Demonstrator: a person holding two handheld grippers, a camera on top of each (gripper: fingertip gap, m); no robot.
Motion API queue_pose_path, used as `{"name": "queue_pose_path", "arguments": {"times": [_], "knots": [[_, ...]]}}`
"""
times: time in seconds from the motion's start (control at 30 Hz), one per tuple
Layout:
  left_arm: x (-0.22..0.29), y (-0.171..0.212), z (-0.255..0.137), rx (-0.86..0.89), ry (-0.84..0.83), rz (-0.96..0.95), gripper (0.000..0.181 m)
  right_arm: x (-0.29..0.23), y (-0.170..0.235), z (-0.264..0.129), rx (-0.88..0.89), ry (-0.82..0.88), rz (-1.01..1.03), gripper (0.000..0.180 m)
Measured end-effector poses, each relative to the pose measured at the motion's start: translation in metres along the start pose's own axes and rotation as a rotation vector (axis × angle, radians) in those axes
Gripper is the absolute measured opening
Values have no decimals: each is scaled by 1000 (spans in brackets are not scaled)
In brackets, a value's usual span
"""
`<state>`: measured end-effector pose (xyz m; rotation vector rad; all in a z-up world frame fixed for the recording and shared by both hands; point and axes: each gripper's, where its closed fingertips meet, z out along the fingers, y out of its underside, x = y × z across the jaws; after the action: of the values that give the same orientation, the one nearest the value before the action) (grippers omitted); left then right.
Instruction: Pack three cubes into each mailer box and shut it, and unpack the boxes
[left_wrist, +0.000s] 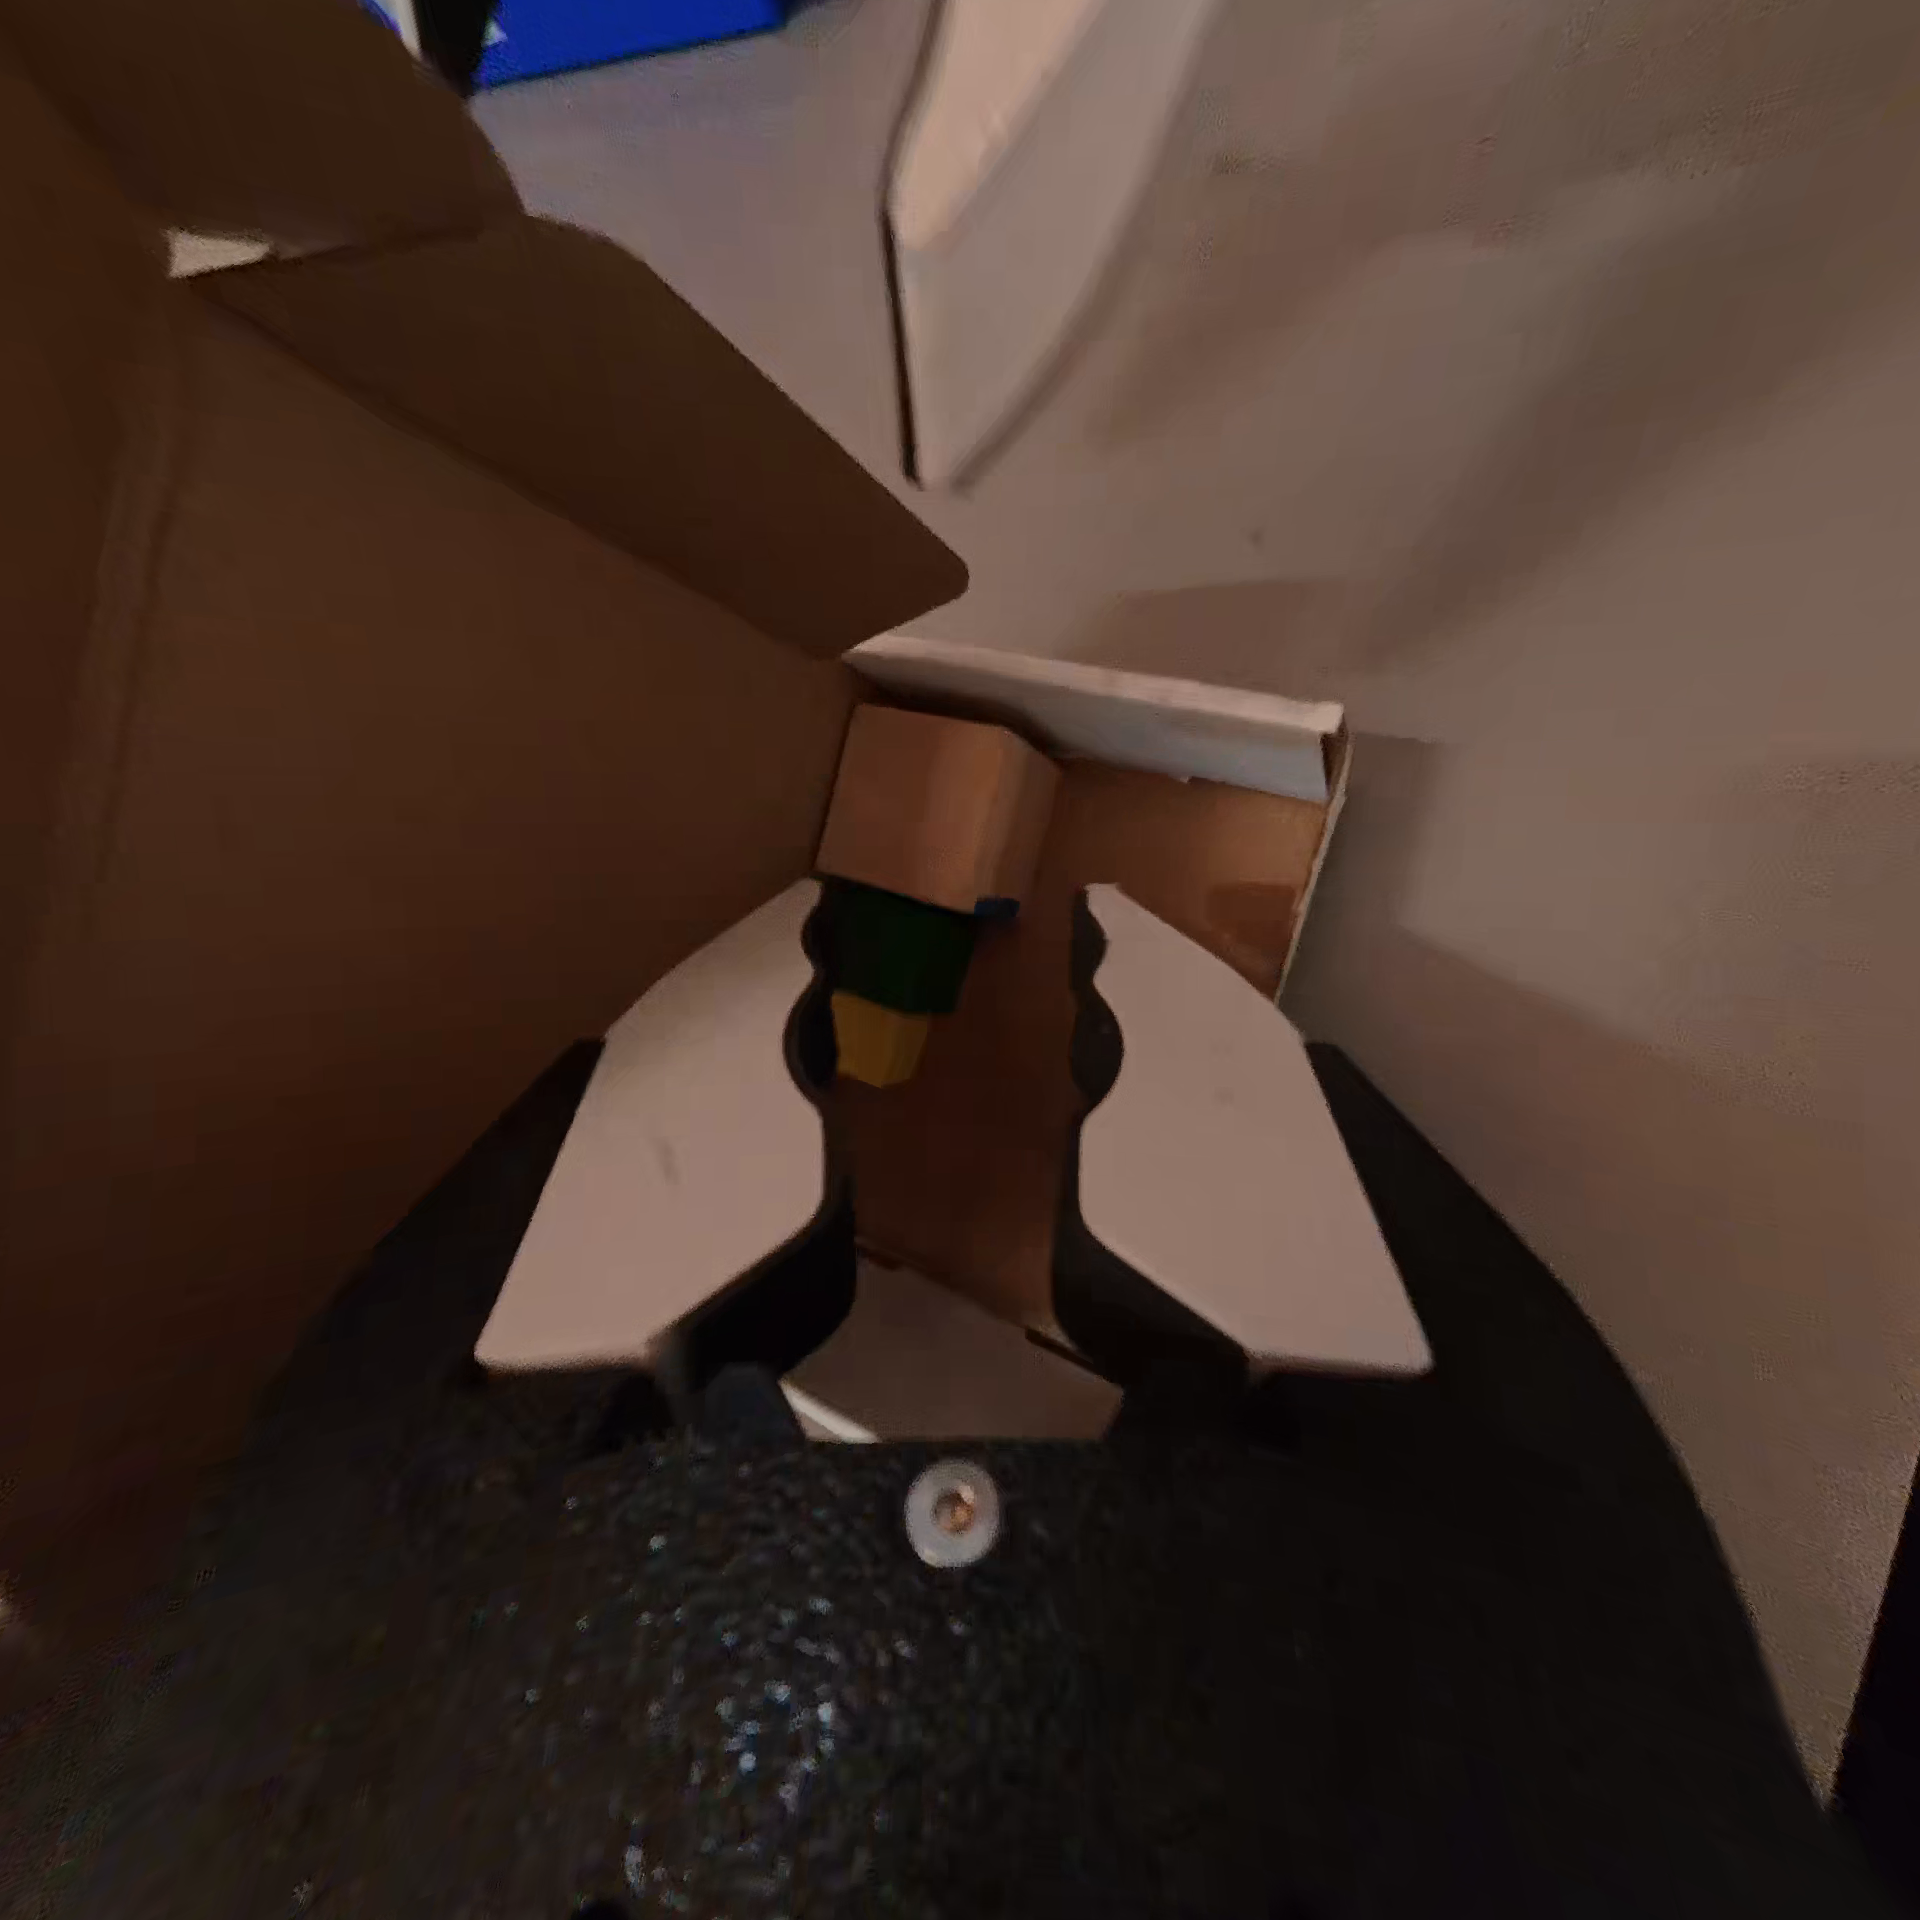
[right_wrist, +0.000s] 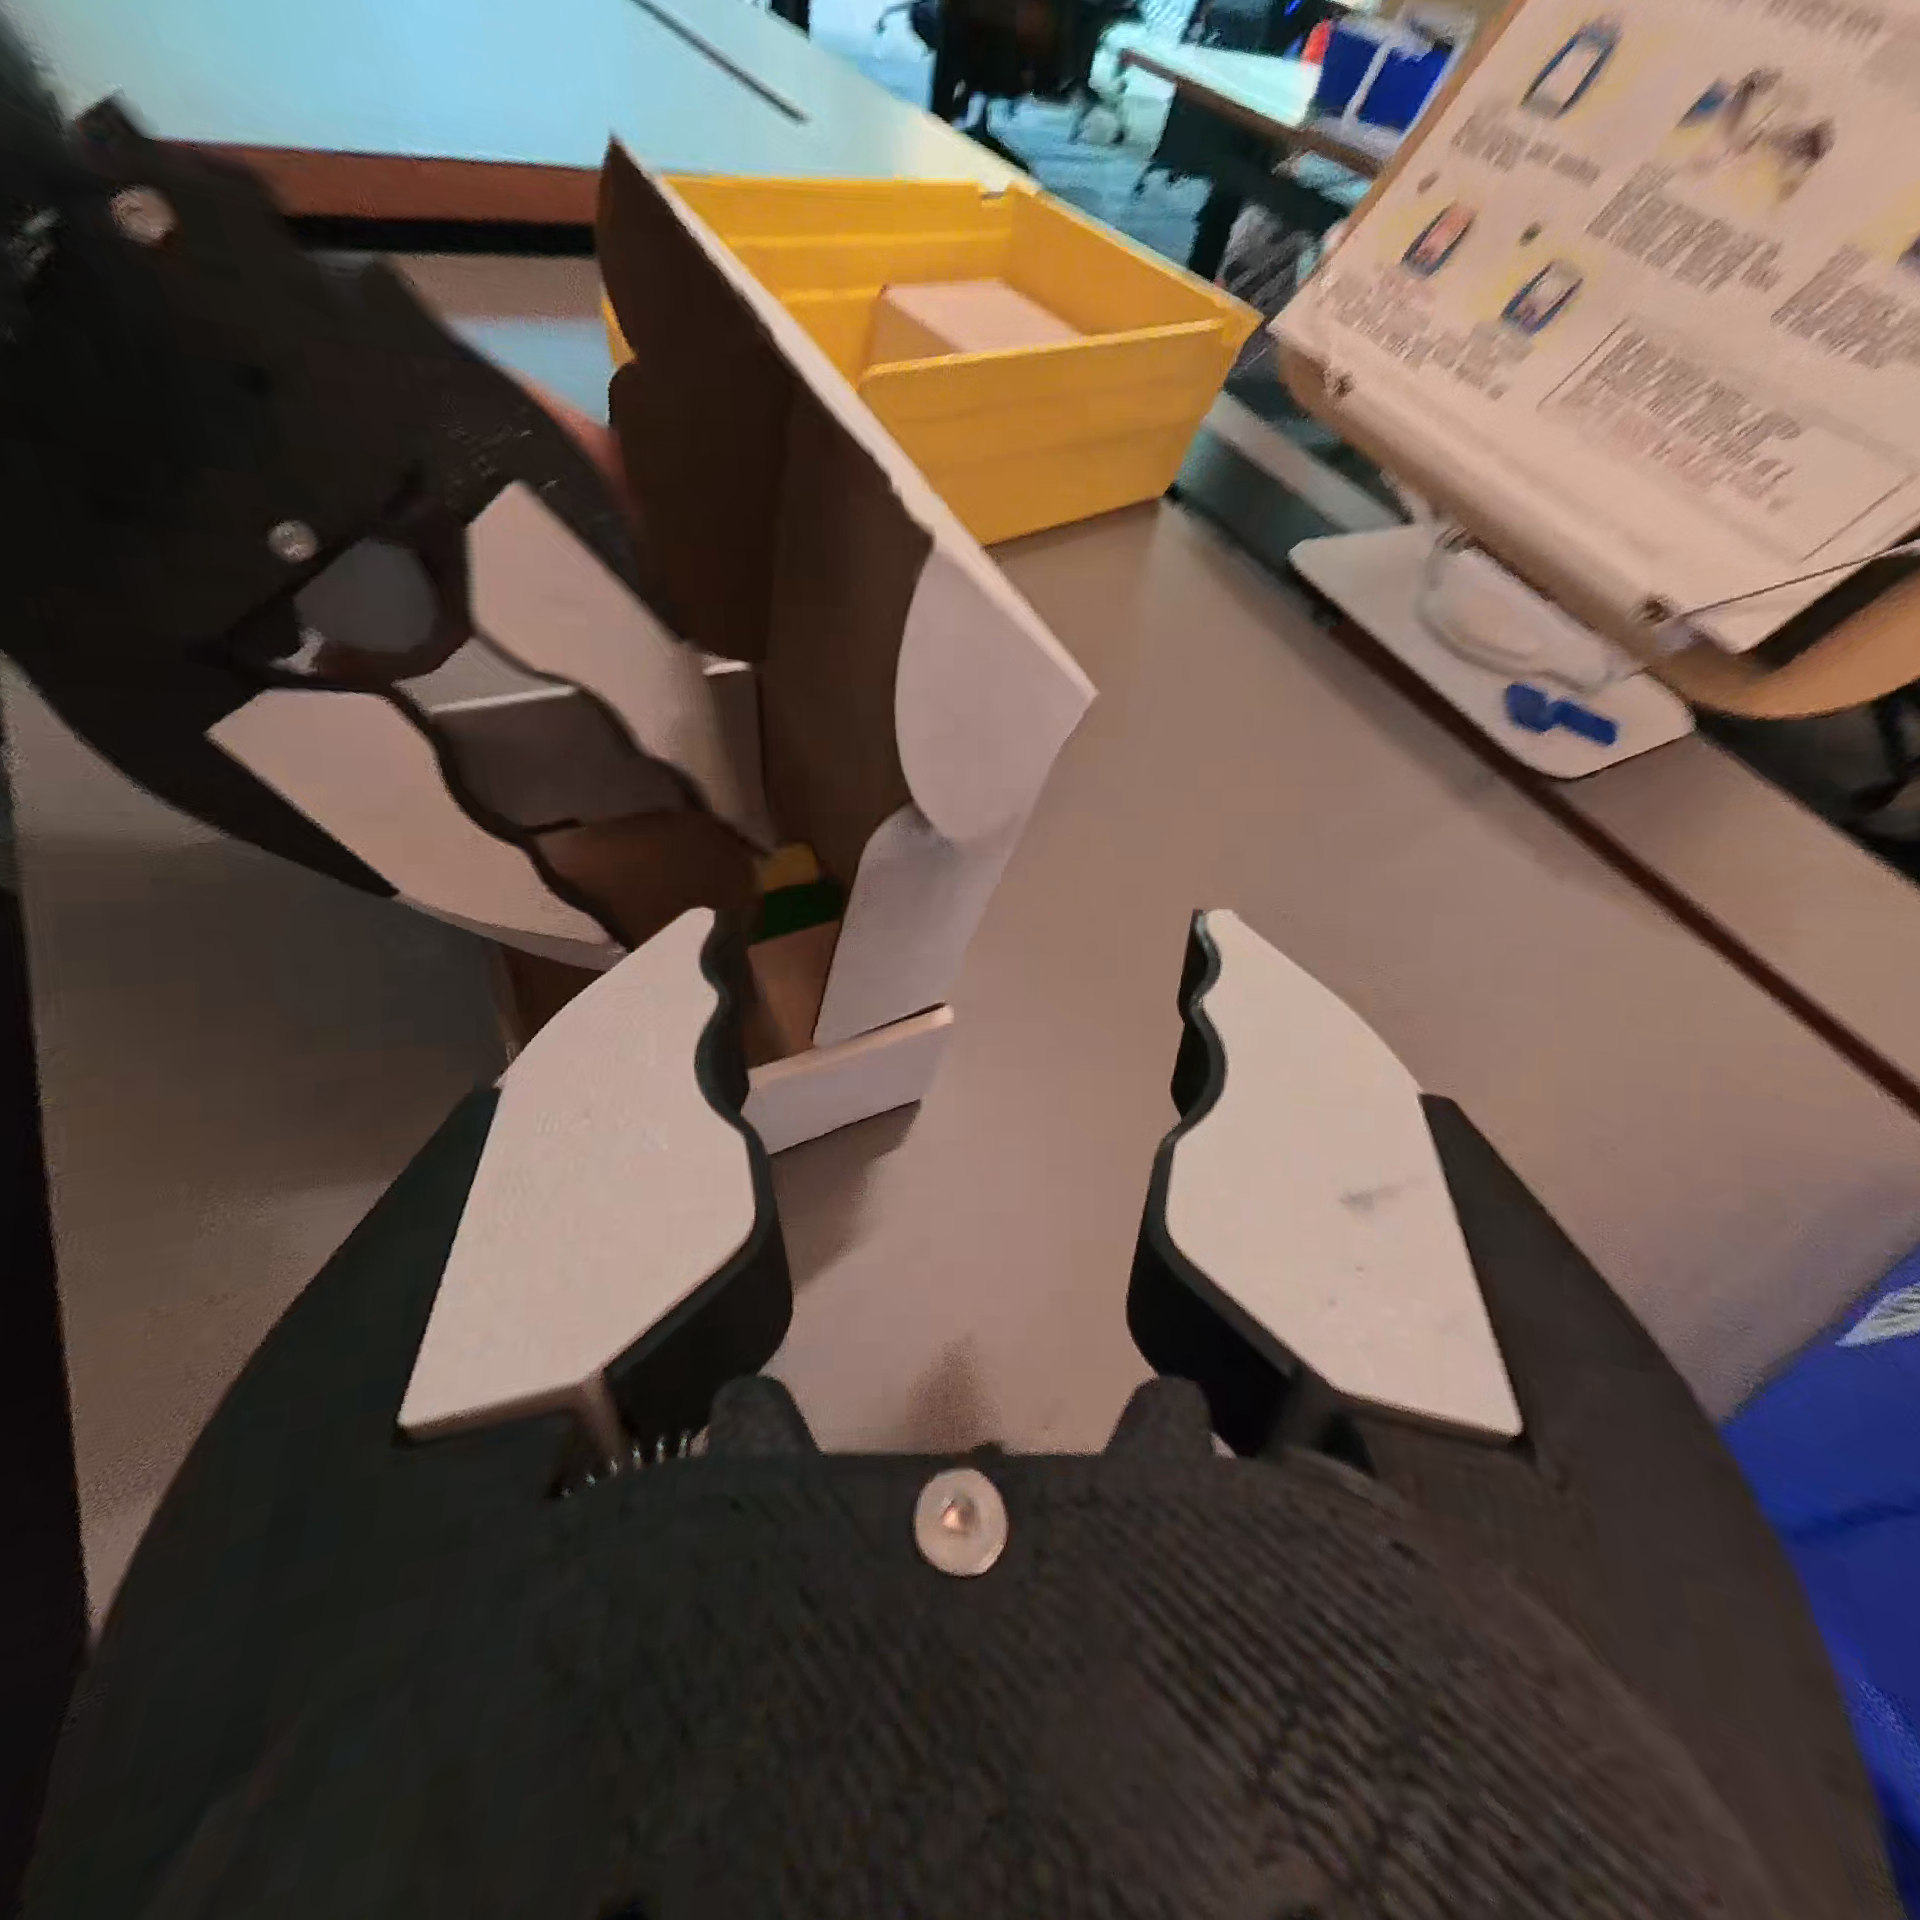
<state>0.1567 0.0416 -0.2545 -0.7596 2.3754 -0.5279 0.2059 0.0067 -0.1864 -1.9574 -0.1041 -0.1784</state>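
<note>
The mailer box (right_wrist: 862, 1070) is seen open on the grey table (right_wrist: 1351, 935), white outside, brown inside, lid (right_wrist: 821, 582) raised nearly upright with its rounded side flap (right_wrist: 966, 717) hanging toward the right. Inside, a green cube (left_wrist: 894, 951) and a yellow cube (left_wrist: 878, 1049) are stacked against one wall, partly covered by a folded inner flap (left_wrist: 925, 821); a third cube cannot be made out. The left gripper (left_wrist: 951, 997) is angled down into the box from the left, fingers partly closed around an upright brown cardboard panel (left_wrist: 966, 1143); actual contact cannot be told. The right gripper (right_wrist: 956, 997) is held low over the table, just beside the box's near corner, fingers spread wide with nothing between them; its left fingertip (right_wrist: 717, 977) overlaps the box rim. Bare table is seen ahead and to the right of it. A yellow bin (right_wrist: 1039, 416) holding a white closed box (right_wrist: 977, 317) sits behind the lid, and a printed board (right_wrist: 1621, 312) is propped at far right.
</note>
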Motion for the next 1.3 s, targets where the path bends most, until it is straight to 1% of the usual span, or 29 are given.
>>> {"name": "queue_pose_path", "arguments": {"times": [0.03, 0.13, 0.2, 0.37, 0.43, 0.47, 0.5, 0.57, 0.6, 0.67, 0.7, 0.73, 0.83, 0.87, 1.03, 1.07, 1.1, 1.13, 1.2, 1.3], "knots": [[-1, -3, 5, -12, 41, 13, 45, -3, 6, 4, -8, -36, 15, 81], [-3, -6, 20, -47, 127, 88, 48, -13, 26, 9, -64, -143, 55, 81], [-2, -2, 30, -107, 177, 126, 52, -17, 35, 8, -95, -181, 57, 81], [-10, -2, 45, -186, 161, 148, 54, -19, 62, 6, -192, -212, 34, 88], [-11, 2, 51, -222, 133, 172, 60, -18, 64, 6, -197, -209, 34, 89], [-13, 2, 51, -231, 114, 171, 56, -19, 63, 7, -192, -215, 41, 89], [-12, 2, 50, -242, 129, 158, 57, -20, 62, 9, -187, -222, 46, 88], [-8, 0, 44, -258, 183, 116, 54, -23, 63, 10, -194, -234, 31, 92], [-7, -1, 41, -265, 207, 91, 49, -25, 65, 11, -206, -239, 18, 97], [-4, -1, 35, -270, 269, 55, 39, -31, 72, 13, -237, -264, -10, 99], [-3, -1, 33, -268, 297, 46, 40, -32, 75, 14, -247, -272, -17, 99], [-1, 0, 31, -266, 322, 41, 42, -33, 75, 15, -247, -276, -16, 99], [-8, -1, 31, -259, 269, 46, 50, -34, 70, 12, -225, -287, -10, 96], [-6, 1, 31, -266, 271, 57, 50, -34, 68, 11, -215, -291, -9, 96], [8, 12, 42, -349, 321, 118, 60, -39, 63, 2, -190, -321, -33, 96], [10, 14, 46, -361, 327, 108, 60, -40, 62, 1, -189, -326, -39, 96], [9, 14, 50, -364, 309, 91, 55, -40, 61, 0, -185, -326, -42, 96], [8, 14, 51, -370, 304, 75, 46, -39, 60, -1, -177, -322, -39, 97], [8, 14, 49, -377, 320, 27, 45, -37, 53, -5, -151, -322, -15, 97], [0, 6, 42, -309, 267, -32, 45, -30, 38, -13, -60, -312, 44, 99]]}}
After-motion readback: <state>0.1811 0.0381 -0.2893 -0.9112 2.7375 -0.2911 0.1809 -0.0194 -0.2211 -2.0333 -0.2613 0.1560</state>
